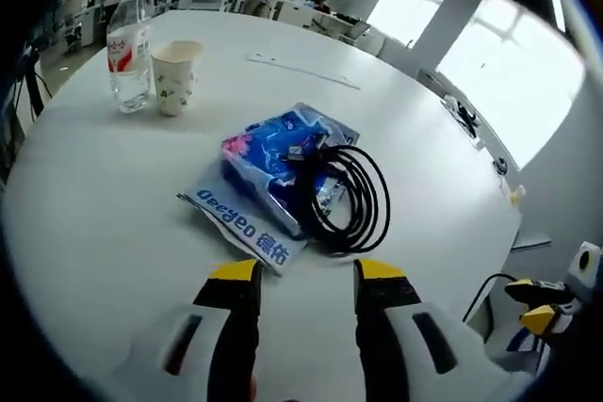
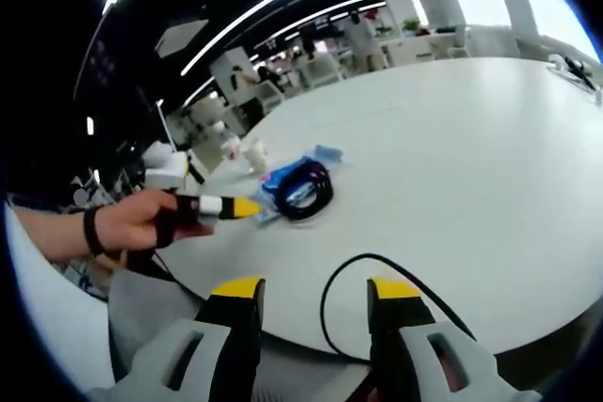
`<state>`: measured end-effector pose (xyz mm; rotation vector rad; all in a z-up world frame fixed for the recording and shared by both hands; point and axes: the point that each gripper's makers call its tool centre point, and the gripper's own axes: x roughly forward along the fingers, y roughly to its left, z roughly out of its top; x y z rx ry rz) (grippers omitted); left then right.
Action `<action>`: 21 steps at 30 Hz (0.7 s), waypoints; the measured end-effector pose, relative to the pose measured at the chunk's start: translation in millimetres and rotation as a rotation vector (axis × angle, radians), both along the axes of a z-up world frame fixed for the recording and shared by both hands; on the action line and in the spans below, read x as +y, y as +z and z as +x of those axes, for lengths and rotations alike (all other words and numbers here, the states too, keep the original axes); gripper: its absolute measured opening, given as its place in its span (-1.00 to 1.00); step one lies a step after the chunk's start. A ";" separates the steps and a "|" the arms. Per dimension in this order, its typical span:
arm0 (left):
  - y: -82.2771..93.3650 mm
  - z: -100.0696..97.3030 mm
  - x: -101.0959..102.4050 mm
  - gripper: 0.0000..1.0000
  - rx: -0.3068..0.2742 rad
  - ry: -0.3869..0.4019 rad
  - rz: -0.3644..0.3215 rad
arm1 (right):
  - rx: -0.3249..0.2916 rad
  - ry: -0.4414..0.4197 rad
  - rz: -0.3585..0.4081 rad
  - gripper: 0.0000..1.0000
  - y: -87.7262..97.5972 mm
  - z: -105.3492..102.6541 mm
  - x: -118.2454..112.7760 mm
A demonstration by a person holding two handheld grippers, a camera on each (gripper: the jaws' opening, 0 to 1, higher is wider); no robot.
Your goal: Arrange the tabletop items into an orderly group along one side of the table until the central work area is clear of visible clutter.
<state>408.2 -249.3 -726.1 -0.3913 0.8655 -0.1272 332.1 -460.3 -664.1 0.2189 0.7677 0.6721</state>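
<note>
Up close in the left gripper view, the left gripper (image 1: 306, 275) hangs just above the white table (image 1: 104, 214) with its yellow-tipped jaws apart and nothing between them. Just ahead lies a blue packet (image 1: 273, 162) with a coil of black cable (image 1: 349, 195) resting on its right half. Farther off, near the far left edge, a water bottle (image 1: 129, 49) stands upright with a paper cup (image 1: 175, 75) just beside it. The other gripper shows at the lower right, off the table edge.

Over in the right gripper view, the right gripper (image 2: 311, 289) sits at the table's near edge, jaws open and empty, with a loose black wire (image 2: 377, 265) looping between them. A hand (image 2: 132, 223) holds the left gripper near the packet and cable.
</note>
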 end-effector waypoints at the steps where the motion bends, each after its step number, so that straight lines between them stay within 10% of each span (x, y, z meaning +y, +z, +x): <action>1: -0.7 0.8 -1.8 -0.26 0.001 0.001 -0.007 | 0.001 -0.001 -0.001 -0.13 -0.9 0.4 -0.8; 21: -15.7 28.4 -24.6 -0.51 0.043 0.152 -0.193 | 0.015 0.014 0.002 -0.13 -2.8 -0.6 -2.1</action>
